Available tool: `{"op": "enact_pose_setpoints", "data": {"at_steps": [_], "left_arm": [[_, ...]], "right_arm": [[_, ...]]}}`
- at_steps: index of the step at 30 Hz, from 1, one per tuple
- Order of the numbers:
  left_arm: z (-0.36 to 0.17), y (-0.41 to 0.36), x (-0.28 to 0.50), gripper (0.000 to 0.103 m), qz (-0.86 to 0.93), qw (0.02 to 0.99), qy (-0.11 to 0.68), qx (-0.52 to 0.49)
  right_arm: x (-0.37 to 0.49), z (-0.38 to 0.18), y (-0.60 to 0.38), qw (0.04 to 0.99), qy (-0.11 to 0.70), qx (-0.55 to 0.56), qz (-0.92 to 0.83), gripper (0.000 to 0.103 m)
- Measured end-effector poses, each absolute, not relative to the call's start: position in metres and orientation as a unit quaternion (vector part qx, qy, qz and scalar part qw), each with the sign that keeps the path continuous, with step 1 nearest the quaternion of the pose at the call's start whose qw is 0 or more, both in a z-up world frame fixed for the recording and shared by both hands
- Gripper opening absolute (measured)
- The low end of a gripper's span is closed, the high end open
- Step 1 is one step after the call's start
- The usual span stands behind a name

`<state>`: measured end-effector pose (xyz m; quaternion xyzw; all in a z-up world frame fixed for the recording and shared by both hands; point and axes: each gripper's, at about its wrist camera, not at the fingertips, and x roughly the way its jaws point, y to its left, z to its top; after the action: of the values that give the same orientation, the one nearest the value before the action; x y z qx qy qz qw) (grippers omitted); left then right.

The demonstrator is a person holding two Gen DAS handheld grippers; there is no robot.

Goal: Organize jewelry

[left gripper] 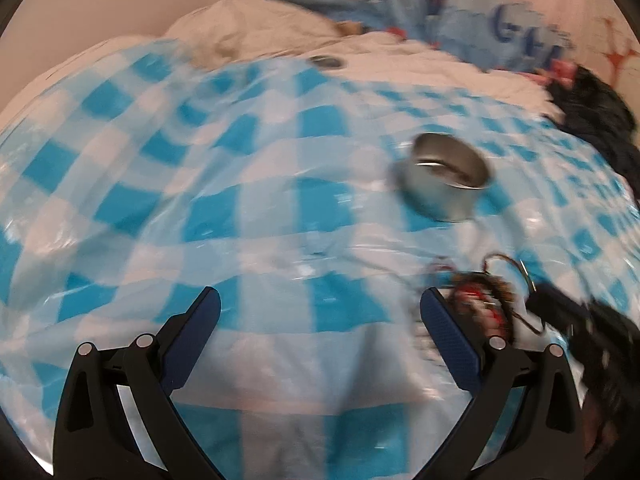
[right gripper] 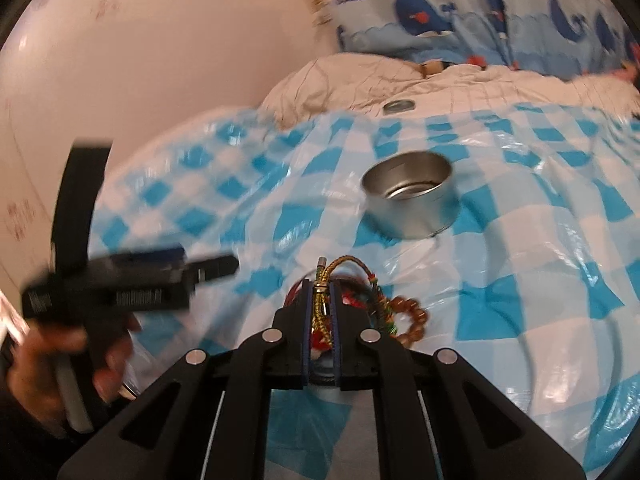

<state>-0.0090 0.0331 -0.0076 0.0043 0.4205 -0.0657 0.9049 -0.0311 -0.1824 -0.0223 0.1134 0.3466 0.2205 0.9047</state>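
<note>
Right wrist view: the right gripper point(right gripper: 322, 292) is pinched tight on a gold braided cord point(right gripper: 320, 300), with the fingers point(right gripper: 307, 312) nearly together around it.
Jewelry pile: a tangle of bracelets point(right gripper: 360, 300) sits right at those fingertips, and a brown bead bracelet point(right gripper: 408, 316) spills out to its right onto the checked plastic sheet point(right gripper: 520, 260).
Left gripper: in its own view the left gripper point(left gripper: 320, 312) hovers with its fingers point(left gripper: 448, 340) wide apart and nothing between them. The same pile point(left gripper: 480, 300) lies just beside its right fingertip.
Hand: a hand point(right gripper: 52, 364) grips the left tool's handle at the left of the right view, pretty blurry.
Tin: a round open metal tin point(right gripper: 412, 200) stands upright on the sheet a bit beyond the pile.
Bed: a white duvet point(right gripper: 360, 76) and whale-print pillows point(right gripper: 440, 24) lie at the back, with a small flat metal lid point(right gripper: 398, 105) on the duvet edge.
</note>
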Motion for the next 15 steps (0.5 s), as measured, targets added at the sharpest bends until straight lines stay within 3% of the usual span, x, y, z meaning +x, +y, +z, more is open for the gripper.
{"op": "enact_pose_setpoints", "data": {"at_steps": [8, 15], "left_arm": [[-0.005, -0.026, -0.036, 0.096, -0.192, 0.912, 0.356, 0.070], [-0.021, -0.041, -0.032, 0.070, -0.248, 0.889, 0.381, 0.050]], "right_arm": [[-0.027, -0.015, -0.242, 0.896, 0.336, 0.223, 0.185, 0.009], [-0.026, -0.023, -0.249, 0.887, 0.349, 0.239, 0.183, 0.009]]}}
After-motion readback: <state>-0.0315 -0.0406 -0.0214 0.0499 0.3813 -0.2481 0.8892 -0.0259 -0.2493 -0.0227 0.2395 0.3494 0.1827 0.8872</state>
